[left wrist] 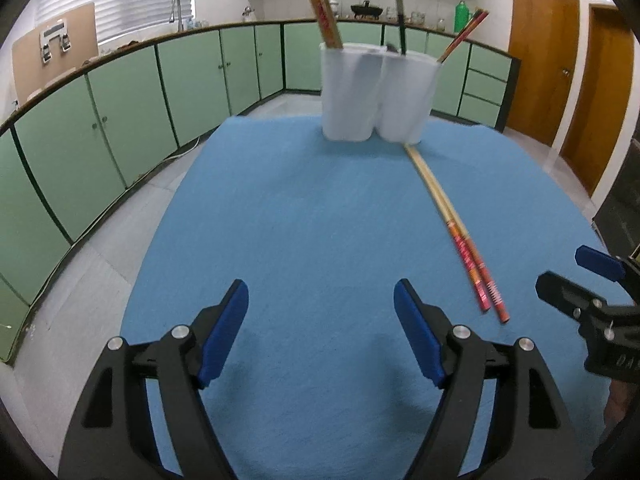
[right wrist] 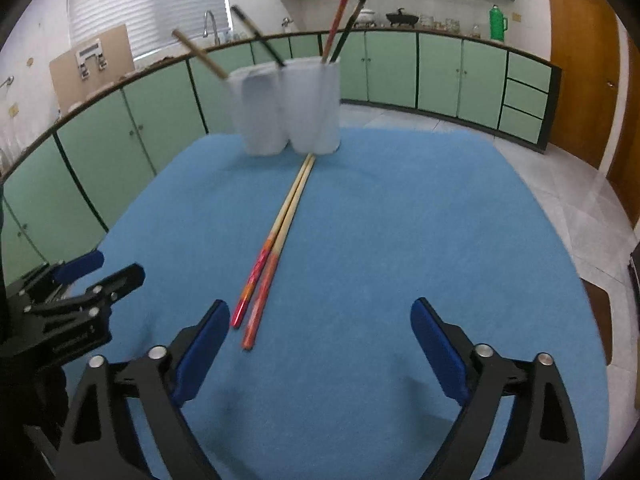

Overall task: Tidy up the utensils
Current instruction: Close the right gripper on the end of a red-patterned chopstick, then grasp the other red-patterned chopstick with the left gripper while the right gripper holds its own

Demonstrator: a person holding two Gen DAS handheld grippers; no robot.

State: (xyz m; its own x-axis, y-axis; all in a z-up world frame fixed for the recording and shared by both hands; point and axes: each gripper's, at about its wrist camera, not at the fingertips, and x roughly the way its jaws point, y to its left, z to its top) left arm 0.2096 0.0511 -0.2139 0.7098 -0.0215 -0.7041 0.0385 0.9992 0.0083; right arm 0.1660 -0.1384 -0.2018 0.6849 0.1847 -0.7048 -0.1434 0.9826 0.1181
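A white multi-compartment utensil holder (left wrist: 376, 94) (right wrist: 286, 106) stands at the far side of the blue table mat (left wrist: 312, 240) (right wrist: 380, 240). Chopsticks stick out of its compartments: a wooden red-patterned pair (left wrist: 322, 10), a black one (left wrist: 399, 14) and a dark red pair (left wrist: 464, 34). A pair of wooden chopsticks with red ends (left wrist: 456, 228) (right wrist: 276, 244) lies flat on the mat, tips touching the holder's base. My left gripper (left wrist: 320, 312) is open and empty, left of the lying pair. My right gripper (right wrist: 320, 332) is open and empty, with the pair's red ends just beside its left finger.
Green kitchen cabinets (left wrist: 120, 112) ring the room beyond the table. A tiled floor (right wrist: 580, 184) and wooden doors (left wrist: 544, 72) lie to the right. Each gripper shows at the edge of the other's view (left wrist: 592, 292) (right wrist: 80, 292).
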